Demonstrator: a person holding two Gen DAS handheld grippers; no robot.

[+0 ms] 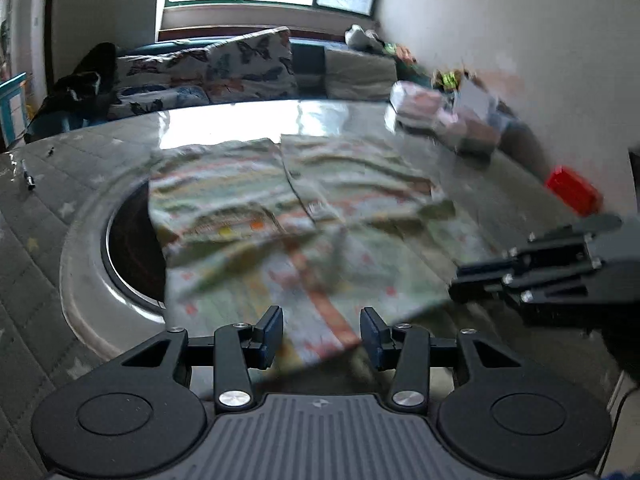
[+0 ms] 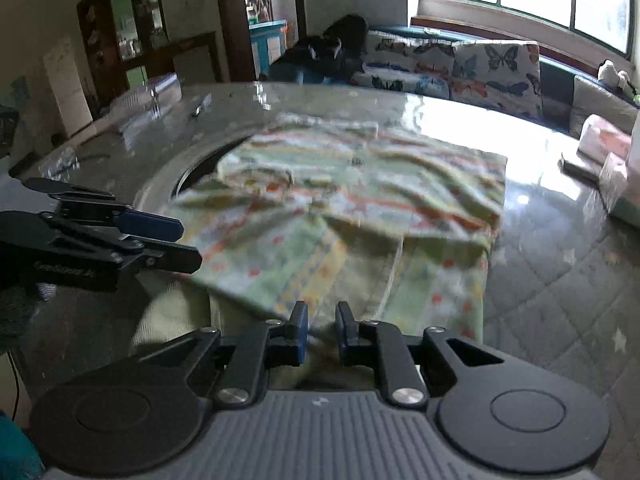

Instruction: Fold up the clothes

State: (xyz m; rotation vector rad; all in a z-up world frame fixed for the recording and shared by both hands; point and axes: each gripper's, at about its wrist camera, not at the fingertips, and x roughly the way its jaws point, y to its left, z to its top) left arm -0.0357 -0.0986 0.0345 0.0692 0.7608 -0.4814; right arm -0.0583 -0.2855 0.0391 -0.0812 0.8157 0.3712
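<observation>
**Take the near hem in both hand-held grippers before the next fold**

The patterned garment (image 1: pixel 288 216) lies across the middle of the glossy surface (image 1: pixel 224 120), partly covering the round dark inset (image 1: pixel 128 240) on its left side. Its far part looks already doubled over, with a flap edge running across the cloth; its near edge reaches the front edge of the surface, and in the right wrist view some cloth seems to droop over that edge.

The left hand-held gripper (image 1: pixel 322 334) hovers at the near hem with its fingers spread wide and nothing between them. The right hand-held gripper (image 2: pixel 322 330) sits at the near hem too, its fingers only narrowly apart. Motion blur makes it hard to say whether cloth is caught there; it appears not to be gripped.

In my judgement the step in hand is seizing the near edge for a fold away from the person. To do it well:

- Set the two grippers well apart along the hem, near its corners, so the edge lifts straight.
- Pinch only the layers meant to move, since the doubled part lies close behind.
- Lift both sides evenly and carry the hem toward the far edge of the garment, lining up edges before letting go.
- Watch for the slick surface letting the whole garment slide instead of folding.
</observation>
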